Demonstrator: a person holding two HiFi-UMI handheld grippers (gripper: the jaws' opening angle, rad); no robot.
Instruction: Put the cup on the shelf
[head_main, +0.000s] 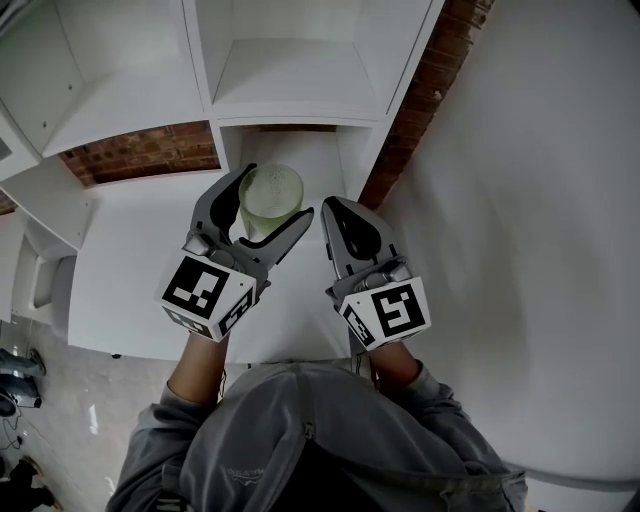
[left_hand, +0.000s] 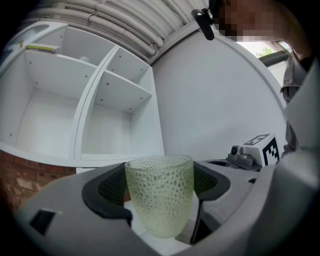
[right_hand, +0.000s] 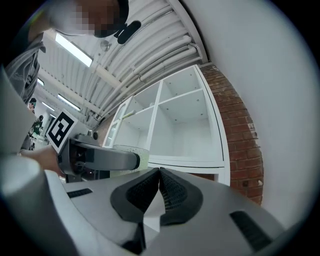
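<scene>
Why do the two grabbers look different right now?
The left gripper has its jaws apart around the green cup; the right gripper has its jaws pressed together. The left gripper holds something; the right gripper is empty. Both are grey with black pads and a marker cube, and both point toward the white shelf.

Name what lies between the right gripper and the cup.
A jaw of the left gripper, shut on the pale green dimpled cup, as the right gripper view shows.
</scene>
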